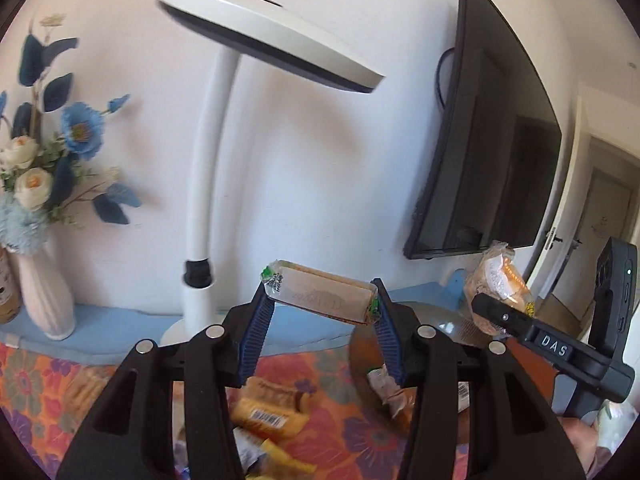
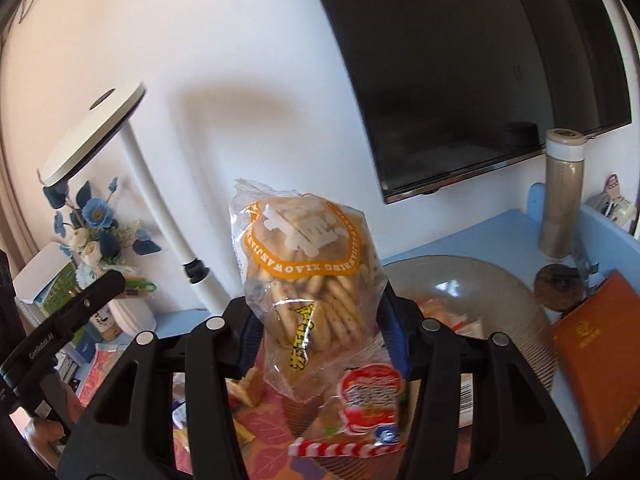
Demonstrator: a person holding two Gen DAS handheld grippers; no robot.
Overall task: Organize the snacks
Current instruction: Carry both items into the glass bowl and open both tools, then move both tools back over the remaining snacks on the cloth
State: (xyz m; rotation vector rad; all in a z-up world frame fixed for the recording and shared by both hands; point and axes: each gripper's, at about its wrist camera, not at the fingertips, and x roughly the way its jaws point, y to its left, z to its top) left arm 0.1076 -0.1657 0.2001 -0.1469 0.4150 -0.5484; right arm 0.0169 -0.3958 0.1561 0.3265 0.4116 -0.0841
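The left tongs (image 1: 320, 300) clamp a wrapped snack bar (image 1: 320, 294) crosswise by its ends, raised above yellow snack packets (image 1: 268, 408) on the floral worktop (image 1: 40, 392). The right tongs (image 2: 316, 328) grip a clear biscuit bag (image 2: 308, 276) upright; a glass bowl (image 2: 492, 292) sits just right of them, a red-and-white candy packet (image 2: 364, 412) below.

Biscuit bag (image 2: 308, 280) is wrapped in clear, glossy, crinkled plastic film; wafer bar (image 1: 320, 294) in printed glossy foil. Gripper pads (image 1: 256, 332) are ribbed blue rubber on matt black plastic. Tablecloth (image 1: 40, 392) is printed floral fabric; bowl (image 2: 500, 300) is translucent ribbed glass or plastic.
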